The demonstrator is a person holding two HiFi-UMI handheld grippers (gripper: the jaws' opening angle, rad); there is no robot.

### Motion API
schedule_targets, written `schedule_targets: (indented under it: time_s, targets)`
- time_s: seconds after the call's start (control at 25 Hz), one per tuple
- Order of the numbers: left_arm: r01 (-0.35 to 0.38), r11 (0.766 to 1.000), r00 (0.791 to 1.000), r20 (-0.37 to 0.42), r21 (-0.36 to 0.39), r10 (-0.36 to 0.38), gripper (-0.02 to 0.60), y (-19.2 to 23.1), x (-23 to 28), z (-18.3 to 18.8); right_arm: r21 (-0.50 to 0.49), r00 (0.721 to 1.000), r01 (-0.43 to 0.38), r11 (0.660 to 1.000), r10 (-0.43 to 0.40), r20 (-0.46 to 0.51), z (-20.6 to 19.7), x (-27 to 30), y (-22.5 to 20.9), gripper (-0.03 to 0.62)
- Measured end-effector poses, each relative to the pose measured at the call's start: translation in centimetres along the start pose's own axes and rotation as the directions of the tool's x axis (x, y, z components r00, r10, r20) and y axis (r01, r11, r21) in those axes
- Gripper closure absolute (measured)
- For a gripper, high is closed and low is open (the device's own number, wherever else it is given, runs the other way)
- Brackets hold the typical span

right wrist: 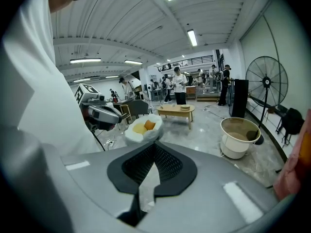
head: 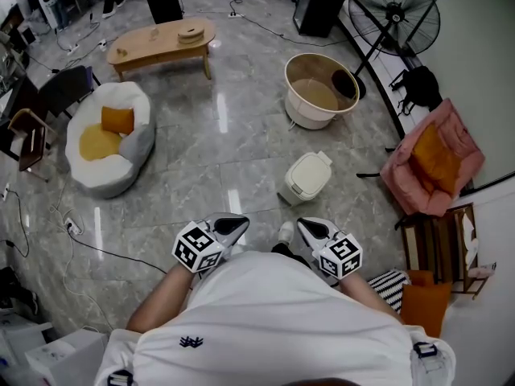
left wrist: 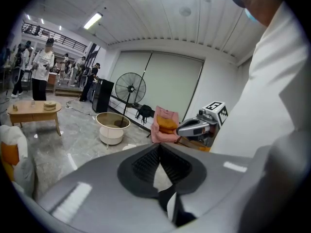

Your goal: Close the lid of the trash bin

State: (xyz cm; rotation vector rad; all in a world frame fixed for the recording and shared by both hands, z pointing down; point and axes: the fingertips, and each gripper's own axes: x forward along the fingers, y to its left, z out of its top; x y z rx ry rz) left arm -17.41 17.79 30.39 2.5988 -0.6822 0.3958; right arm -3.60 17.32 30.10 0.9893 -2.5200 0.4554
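Bin [head: 306,177] on floor just ahead, right of centre, well short of big tub [head: 320,91]. Lid apparently down or nearly so from head view; can't confirm fully seated. Left gripper [head: 235,225] and right gripper [head: 308,227] up near chest, well apart from bin, jaws pressed together, nothing between. Risks: small, probably light bin on glossy tile, so likely slide or tip under an off-centre push. Also possible skid of closed tips off smooth lid. Best pressed straight down, mid-lid.
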Motion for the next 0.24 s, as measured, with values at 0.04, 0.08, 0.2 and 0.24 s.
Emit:
schedule_targets:
  time_s: [0.04, 0.08, 0.2, 0.24]
  targets:
    - [0.002, 1.000, 1.000, 0.001, 0.001, -0.002, 0.523, 0.00, 0.02, -0.02, 0.001, 1.000, 0.001, 1.000, -0.001, 0.001, -0.03, 0.05, 0.00, 0.592]
    - [0.003, 1.000, 1.000, 0.001, 0.002, -0.003, 0.525, 0.02, 0.04, -0.01, 0.001, 1.000, 0.002, 1.000, -0.002, 0.002, -0.04, 0.10, 0.00, 0.592]
    - [0.006, 1.000, 1.000, 0.003, 0.007, -0.006, 0.525, 0.11, 0.11, 0.19, 0.001, 1.000, 0.004, 1.000, -0.004, 0.002, 0.02, 0.21, -0.04, 0.592]
    - [0.007, 1.000, 1.000, 0.004, 0.008, -0.007, 0.525, 0.13, 0.14, 0.26, 0.001, 1.000, 0.004, 1.000, -0.004, 0.002, 0.04, 0.22, -0.06, 0.592]
